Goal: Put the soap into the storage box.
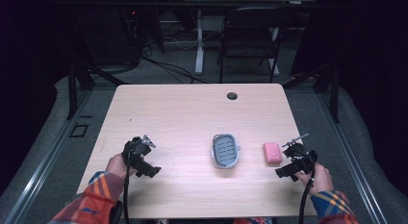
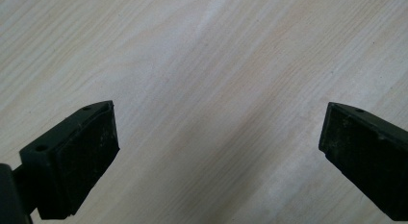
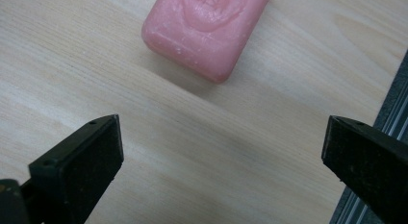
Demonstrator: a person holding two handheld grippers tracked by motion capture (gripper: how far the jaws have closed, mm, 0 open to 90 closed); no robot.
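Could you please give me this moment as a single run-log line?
left gripper: open, over bare table | right gripper: open, near pink soap bar, not touching | soap dish: empty, mid-table | soap beside dish

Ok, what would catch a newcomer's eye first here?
The pink soap stands out on the pale table, near its right edge, just ahead of the open right gripper. Left of it sits an empty grey soap dish, apart from the soap.
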